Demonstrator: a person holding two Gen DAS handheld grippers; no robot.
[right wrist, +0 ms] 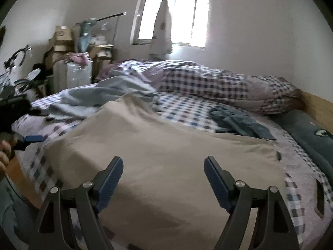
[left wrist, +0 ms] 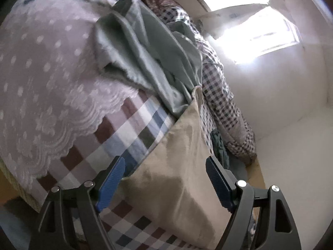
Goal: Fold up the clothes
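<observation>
A beige garment (right wrist: 166, 137) lies spread flat on the bed's checked sheet (right wrist: 187, 110). My right gripper (right wrist: 164, 177) hovers over its near part, open, with nothing between the blue pads. In the left wrist view the same beige garment (left wrist: 177, 166) runs under my left gripper (left wrist: 165, 179), which is also open and empty. At the left edge of the right wrist view, a hand (right wrist: 4, 156) holds the left gripper and one of its blue pads (right wrist: 33, 138) shows. A crumpled pale green garment (left wrist: 149, 52) lies beyond the beige one. A dark blue garment (right wrist: 239, 123) is bunched to the right.
A rolled checked quilt (right wrist: 208, 81) lies along the far wall under the window (right wrist: 172, 14). A pink lace cover (left wrist: 45, 73) drapes one part of the bed. A dark green pillow (right wrist: 308, 137) sits by the wooden bed frame (right wrist: 318, 106). Cardboard boxes (right wrist: 62, 41) stand stacked at the back left.
</observation>
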